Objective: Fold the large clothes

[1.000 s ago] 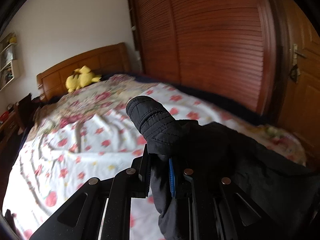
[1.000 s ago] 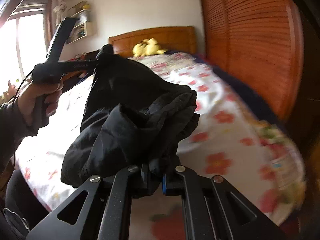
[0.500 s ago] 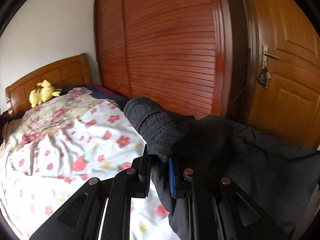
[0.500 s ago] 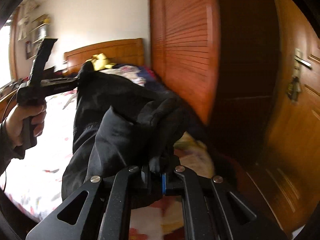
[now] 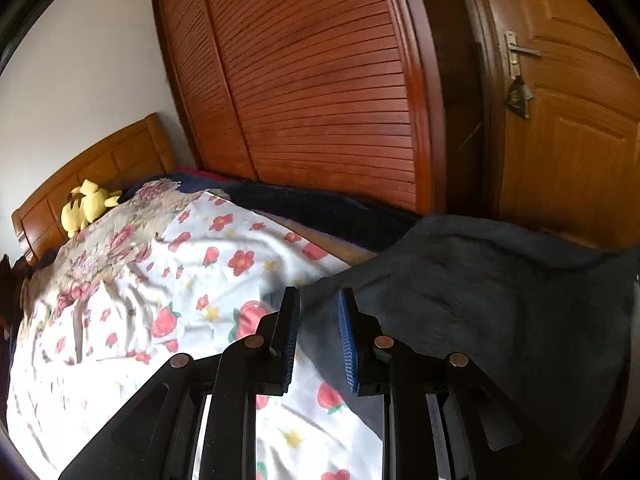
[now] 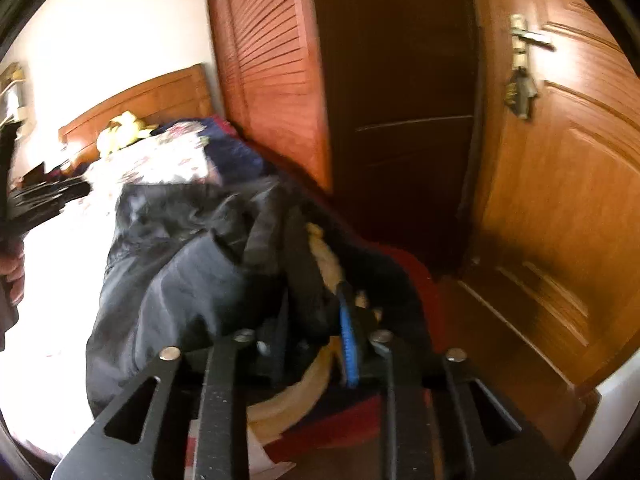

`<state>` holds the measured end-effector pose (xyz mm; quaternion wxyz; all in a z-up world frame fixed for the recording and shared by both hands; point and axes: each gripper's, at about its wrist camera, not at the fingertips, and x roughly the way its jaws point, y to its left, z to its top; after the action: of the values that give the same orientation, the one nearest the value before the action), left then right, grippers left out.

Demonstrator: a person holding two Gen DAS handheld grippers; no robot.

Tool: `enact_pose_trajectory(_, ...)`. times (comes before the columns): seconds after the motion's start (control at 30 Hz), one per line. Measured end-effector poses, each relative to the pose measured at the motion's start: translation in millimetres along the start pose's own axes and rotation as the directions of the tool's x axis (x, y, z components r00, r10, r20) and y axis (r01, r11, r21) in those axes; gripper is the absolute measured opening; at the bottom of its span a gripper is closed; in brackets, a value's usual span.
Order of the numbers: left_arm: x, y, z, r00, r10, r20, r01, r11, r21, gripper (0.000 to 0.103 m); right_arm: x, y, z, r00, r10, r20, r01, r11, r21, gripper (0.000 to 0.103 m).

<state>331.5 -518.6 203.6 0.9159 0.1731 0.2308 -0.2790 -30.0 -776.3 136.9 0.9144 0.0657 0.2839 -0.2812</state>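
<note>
Black jacket (image 5: 500,312), padded and bulky, lies at the foot end of the bed (image 5: 132,312), spread over the mattress corner towards the door (image 5: 568,128). In the left wrist view it fills the area from about 2 to 5 o'clock, with a dark edge running in between the blue pads. In the right wrist view it is a crumpled heap (image 6: 192,264) from the centre out to 9 o'clock, blurred by motion.

The left tongs (image 5: 318,336) stand narrowly apart, a clear gap between the pads; cloth shows in that gap, but nothing looks pinched. The right tongs (image 6: 308,332) have dark fabric bunched over and between the fingers; whether they are clamped on it or gaping I cannot tell.

My reading is that the garment is being laid out flat before the first fold. To do that well, set the hem and shoulders square on the flowered sheet rather than letting the far side hang off the bed edge at 3 o'clock. Spread the lumps outward, and take new grips on seams or cuffs, since slippery padded shell tends to slide out of a shallow pinch.

Beyond the jacket, a yellow plush toy (image 5: 86,206) sits by the headboard (image 5: 100,168) at 10 o'clock, and a slatted wardrobe (image 5: 312,80) stands at 12.
</note>
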Motion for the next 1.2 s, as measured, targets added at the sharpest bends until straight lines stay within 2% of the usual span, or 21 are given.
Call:
enact_pose_trajectory(0.07,-10,4,-1,0.999,-0.031,0.007,0.031,0.999,-0.011,0.025,-9,-3,4,0.999,-0.027,0.036,0.027,1.000,-0.002,0.035)
enact_pose_trajectory(0.17,-36,5,-9,0.996,-0.080,0.037,0.082,0.996,-0.036,0.032,-25,4,19,0.995,-0.035,0.094,0.037,0.999,-0.018,0.035)
enact_pose_trajectory(0.3,-69,18,-19,0.990,-0.126,0.069,0.130,0.990,-0.047,0.041,-27,34,35,0.993,0.038,0.109,-0.030,0.997,-0.068,0.035)
enact_pose_trajectory(0.43,-102,28,-33,0.982,-0.160,0.102,0.166,0.985,-0.053,0.053,-5,71,33,0.995,0.085,0.056,-0.077,0.988,-0.137,0.036)
enact_pose_trajectory(0.53,-129,28,-46,0.976,-0.170,0.133,0.178,0.983,-0.051,0.066,23,78,22,1.000,0.024,-0.015,-0.026,0.990,-0.139,0.037)
enact_pose_trajectory(0.6,-144,26,-53,0.975,-0.167,0.149,0.174,0.984,-0.036,0.072,40,73,15,0.998,0.009,-0.063,-0.017,0.992,-0.122,0.037)
enact_pose_trajectory(0.67,-158,30,-63,0.972,-0.180,0.153,0.187,0.982,-0.034,0.080,58,66,7,0.993,-0.039,-0.111,0.027,0.994,-0.110,0.038)
enact_pose_trajectory(0.7,-164,33,-67,0.970,-0.189,0.152,0.197,0.980,-0.039,0.082,65,65,3,0.990,-0.052,-0.130,0.037,0.993,-0.109,0.043)
enact_pose_trajectory(0.8,-181,42,-80,0.966,-0.206,0.153,0.216,0.975,-0.052,0.085,81,59,-6,0.982,-0.078,-0.172,0.061,0.993,-0.104,0.045)
enact_pose_trajectory(0.87,-194,50,-90,0.966,-0.205,0.158,0.217,0.974,-0.061,0.089,80,58,-6,0.980,-0.121,-0.155,0.105,0.989,-0.104,0.057)
enact_pose_trajectory(0.93,-204,57,-96,0.965,-0.204,0.162,0.218,0.973,-0.071,0.093,71,59,-3,0.984,-0.121,-0.127,0.111,0.990,-0.084,0.079)
enact_pose_trajectory(0.97,-210,60,-100,0.966,-0.202,0.163,0.216,0.973,-0.075,0.094,66,61,1,0.986,-0.120,-0.114,0.111,0.990,-0.082,0.082)
enact_pose_trajectory(1.1,-224,71,-116,0.969,-0.185,0.165,0.201,0.976,-0.088,0.098,43,82,8,0.992,-0.108,-0.060,0.101,0.989,-0.105,0.083)
enact_pose_trajectory(1.2,-238,81,-132,0.973,-0.166,0.160,0.185,0.976,-0.115,0.102,22,111,9,0.998,-0.058,-0.016,0.056,0.992,-0.111,0.083)
